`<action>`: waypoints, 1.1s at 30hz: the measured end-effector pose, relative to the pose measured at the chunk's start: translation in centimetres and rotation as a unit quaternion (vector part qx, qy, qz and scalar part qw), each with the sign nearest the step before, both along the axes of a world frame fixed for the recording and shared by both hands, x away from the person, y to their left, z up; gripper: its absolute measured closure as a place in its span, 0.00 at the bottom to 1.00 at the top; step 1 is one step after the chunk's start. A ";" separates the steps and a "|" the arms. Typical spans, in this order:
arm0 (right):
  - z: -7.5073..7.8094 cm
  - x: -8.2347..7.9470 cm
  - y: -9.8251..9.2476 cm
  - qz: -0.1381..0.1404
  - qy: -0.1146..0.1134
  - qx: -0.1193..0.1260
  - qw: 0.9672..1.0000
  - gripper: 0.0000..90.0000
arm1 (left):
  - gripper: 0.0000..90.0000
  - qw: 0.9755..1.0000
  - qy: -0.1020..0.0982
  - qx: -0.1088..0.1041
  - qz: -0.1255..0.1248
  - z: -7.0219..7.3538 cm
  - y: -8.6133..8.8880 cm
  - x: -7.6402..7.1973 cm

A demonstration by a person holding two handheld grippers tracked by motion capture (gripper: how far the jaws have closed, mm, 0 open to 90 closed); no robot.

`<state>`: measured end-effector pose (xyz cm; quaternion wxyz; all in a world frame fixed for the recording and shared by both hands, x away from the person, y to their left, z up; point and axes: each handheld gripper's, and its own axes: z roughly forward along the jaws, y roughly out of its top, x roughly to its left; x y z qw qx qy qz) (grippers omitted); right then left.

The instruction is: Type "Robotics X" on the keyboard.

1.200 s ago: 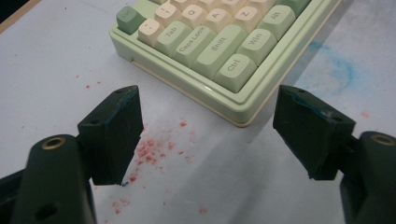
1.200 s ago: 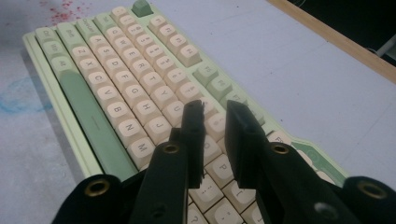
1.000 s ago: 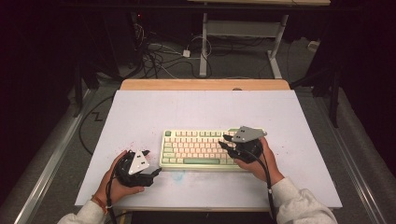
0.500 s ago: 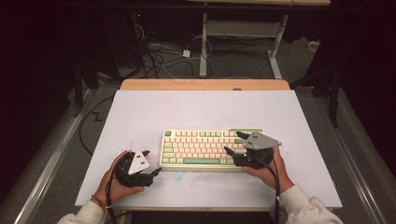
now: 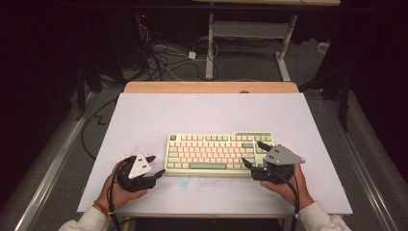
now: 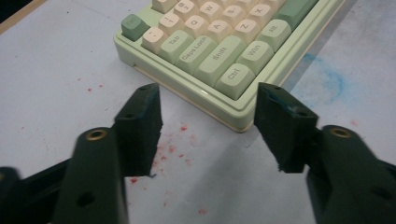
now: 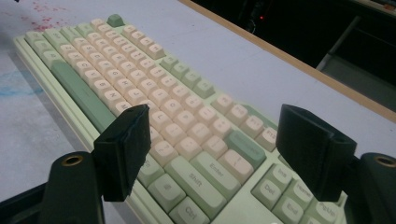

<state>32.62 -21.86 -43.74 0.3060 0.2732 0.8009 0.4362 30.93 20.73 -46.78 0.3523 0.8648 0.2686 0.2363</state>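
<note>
High view: mechanical keyboard lies near the front of the white table sheet, long axis left-right; left gripper sits just off its left end, right gripper at its right end.
Left gripper view: jaws have just been closing, apart with nothing between them; the keyboard's Ctrl corner lies just ahead, red specks on the sheet.
Right gripper view: jaws have just been opening, wide, straddling the Enter-side keys without pressing; wooden table edge and dark room lie beyond.

Black tongs with a grey three-cornered plate are carried in each hand. Brass-coloured screws are set in the jaws. White sleeves and an orange wristband are worn.
</note>
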 end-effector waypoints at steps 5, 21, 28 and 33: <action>-0.5 -0.9 -0.8 -0.006 0.000 -0.011 1.000 0.30 | 0.63 1.000 0.016 -0.009 -0.002 0.2 0.1 0.1; -1.9 -2.7 -2.5 -0.036 0.011 -0.021 0.999 0.29 | 0.98 0.998 0.053 -0.031 -0.034 4.4 -2.8 3.6; -2.3 -2.5 -2.1 -0.029 0.018 -0.035 0.999 0.29 | 0.98 0.995 0.072 -0.006 -0.070 5.2 -7.2 6.2; -2.5 -2.4 -2.2 -0.028 0.022 -0.038 0.999 0.29 | 0.98 0.993 0.079 0.025 -0.089 4.9 -10.3 7.7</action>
